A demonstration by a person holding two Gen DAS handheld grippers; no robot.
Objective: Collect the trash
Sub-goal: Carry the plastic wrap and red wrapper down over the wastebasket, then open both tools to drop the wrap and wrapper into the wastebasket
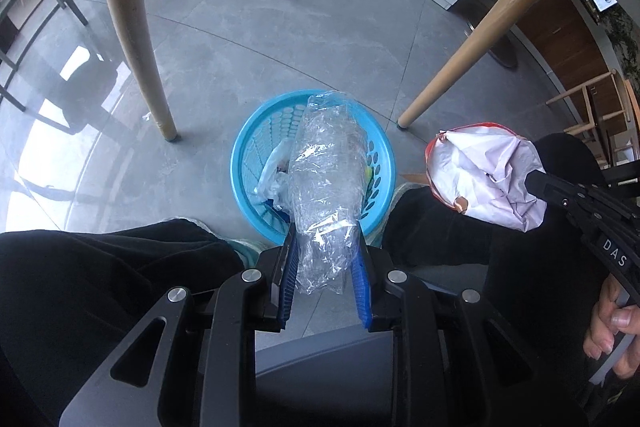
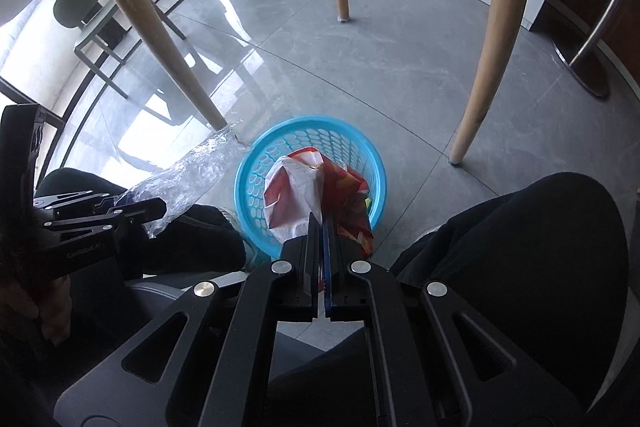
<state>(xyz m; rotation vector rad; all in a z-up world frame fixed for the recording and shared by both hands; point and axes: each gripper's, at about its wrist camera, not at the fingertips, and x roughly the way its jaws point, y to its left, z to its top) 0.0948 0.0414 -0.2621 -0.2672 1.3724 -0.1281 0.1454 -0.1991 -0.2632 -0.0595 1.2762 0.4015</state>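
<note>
Holding trash over the blue basket [image 1: 244,155], both at once. Left hand-held gripper [image 1: 326,247] pinches a crumpled clear plastic bottle [image 1: 326,187] between its blue pads; the bottle sticks out forward above the basket opening and covers much of the inside. Right hand-held gripper [image 2: 323,227] has its fingers pressed together on a crumpled red and white wrapper [image 2: 296,187], which hangs over the basket's near side. In the left wrist view that wrapper shows its pale inner face, off to the right of the basket; in the right wrist view the bottle sits left of the basket, clear film blurring into the floor glare.

Basket stands on the grey floor [image 1: 320,39] between the person's black-trousered legs [image 1: 120,267], its near rim hidden behind the grippers. Inside it: a white scrap of plastic [image 1: 272,175] and bits of yellow and blue, too covered to identify. Wooden legs [image 1: 128,27] rise around the basket, tops cut off by the frame. Fingers of a hand [image 1: 612,331] show at the right edge, partly cropped.
</note>
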